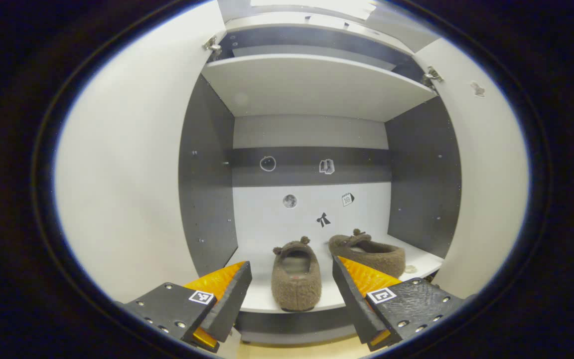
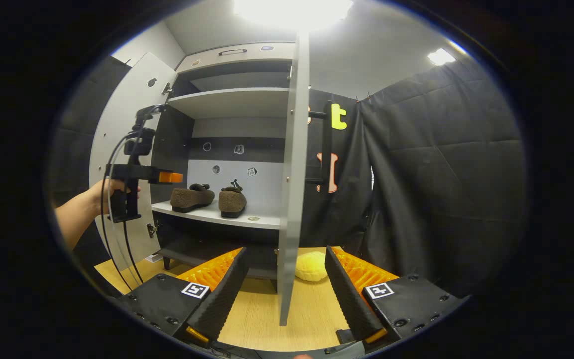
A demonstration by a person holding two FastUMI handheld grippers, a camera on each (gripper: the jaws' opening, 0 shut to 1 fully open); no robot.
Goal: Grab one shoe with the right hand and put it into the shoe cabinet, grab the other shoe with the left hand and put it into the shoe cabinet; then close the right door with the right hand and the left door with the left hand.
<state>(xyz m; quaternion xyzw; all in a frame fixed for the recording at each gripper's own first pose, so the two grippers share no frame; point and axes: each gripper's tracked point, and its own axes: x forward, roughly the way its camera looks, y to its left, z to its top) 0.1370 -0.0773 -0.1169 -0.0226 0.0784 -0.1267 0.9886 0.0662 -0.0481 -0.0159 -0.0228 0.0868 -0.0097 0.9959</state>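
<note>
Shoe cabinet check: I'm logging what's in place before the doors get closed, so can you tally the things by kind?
Brown fuzzy slippers: 2, one beside the other on the cabinet shelf
Open cabinet doors: 2, left door and right door
Yellow plush item on the floor: 1
Grippers: 2, left gripper and right gripper, both open
Total: 7

- A ceiling lamp (image 2: 292, 9) glares white overhead in the right gripper view.
- The shoe cabinet (image 1: 312, 89) interior looks evenly lit and slightly hazy.
- Fisheye bending curves straight edges outward.
</note>
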